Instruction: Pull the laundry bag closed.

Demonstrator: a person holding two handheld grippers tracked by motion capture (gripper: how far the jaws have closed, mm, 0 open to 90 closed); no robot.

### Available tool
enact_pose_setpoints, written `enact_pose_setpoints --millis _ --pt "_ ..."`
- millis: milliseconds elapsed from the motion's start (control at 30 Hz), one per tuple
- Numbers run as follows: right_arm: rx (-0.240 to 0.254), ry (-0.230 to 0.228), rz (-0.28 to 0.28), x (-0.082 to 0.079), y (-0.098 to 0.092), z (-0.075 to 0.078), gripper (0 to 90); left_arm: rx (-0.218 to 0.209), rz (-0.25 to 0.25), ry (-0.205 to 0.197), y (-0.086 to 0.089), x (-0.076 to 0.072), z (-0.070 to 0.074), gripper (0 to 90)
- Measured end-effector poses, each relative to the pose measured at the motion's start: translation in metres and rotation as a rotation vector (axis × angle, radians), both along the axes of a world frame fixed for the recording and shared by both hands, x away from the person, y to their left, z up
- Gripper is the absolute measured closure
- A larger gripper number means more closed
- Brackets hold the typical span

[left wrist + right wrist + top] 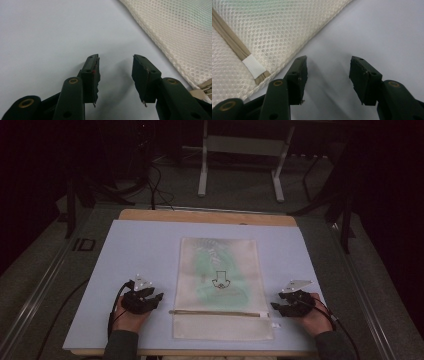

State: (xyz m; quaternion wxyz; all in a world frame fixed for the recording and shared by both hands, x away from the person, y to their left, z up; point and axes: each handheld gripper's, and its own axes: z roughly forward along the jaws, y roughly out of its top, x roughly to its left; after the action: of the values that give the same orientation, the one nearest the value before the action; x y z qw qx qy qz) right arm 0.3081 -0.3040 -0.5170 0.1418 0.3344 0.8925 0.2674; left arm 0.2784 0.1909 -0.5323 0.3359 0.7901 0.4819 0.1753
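A cream mesh bag with something green inside is lying flat in the middle of the pale blue mat, its tan zipper running across near the person's edge. The left gripper is resting just beside the bag's left edge, jaws gaping wide and empty. The right gripper is sitting beside the right edge, jaws also spread on nothing.
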Motion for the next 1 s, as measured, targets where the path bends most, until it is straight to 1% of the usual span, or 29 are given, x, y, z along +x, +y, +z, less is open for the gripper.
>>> enact_pose_setpoints --millis 200,333,400,500,667,700,800,900,1000 --pt "0.0 0.005 0.021 -0.001 0.001 0.0 47.7 0.0 -0.02 0.001 -0.001 0.0 0.0 56.8" --pt "0.001 0.007 0.029 -0.002 0.002 0.001 47.6 -0.001 -0.024 0.002 -0.002 0.0 0.0 56.8" --pt "0.019 0.008 0.045 -0.003 0.004 0.003 47.6 -0.002 -0.026 0.0 -0.002 0.0 0.0 56.8" --pt "0.019 0.008 0.064 -0.004 0.008 0.007 48.0 -0.003 -0.029 -0.003 -0.002 -0.001 0.0 56.8" --pt "0.008 0.01 0.106 -0.007 0.016 0.013 49.4 -0.007 -0.033 -0.008 -0.002 -0.002 0.001 56.8" --pt "0.008 0.01 0.106 -0.007 0.016 0.013 49.4 -0.007 -0.033 -0.008 -0.002 -0.002 0.001 56.8" --pt "-0.014 0.01 0.146 -0.009 0.022 0.016 53.9 -0.005 -0.032 -0.009 -0.003 -0.002 0.001 56.7" --pt "-0.019 0.013 0.175 -0.011 0.029 0.018 53.9 -0.007 -0.031 -0.009 -0.002 -0.002 0.001 56.6" --pt "-0.019 0.017 0.192 -0.012 0.035 0.019 53.7 -0.008 -0.031 -0.01 -0.002 -0.002 0.002 56.6"
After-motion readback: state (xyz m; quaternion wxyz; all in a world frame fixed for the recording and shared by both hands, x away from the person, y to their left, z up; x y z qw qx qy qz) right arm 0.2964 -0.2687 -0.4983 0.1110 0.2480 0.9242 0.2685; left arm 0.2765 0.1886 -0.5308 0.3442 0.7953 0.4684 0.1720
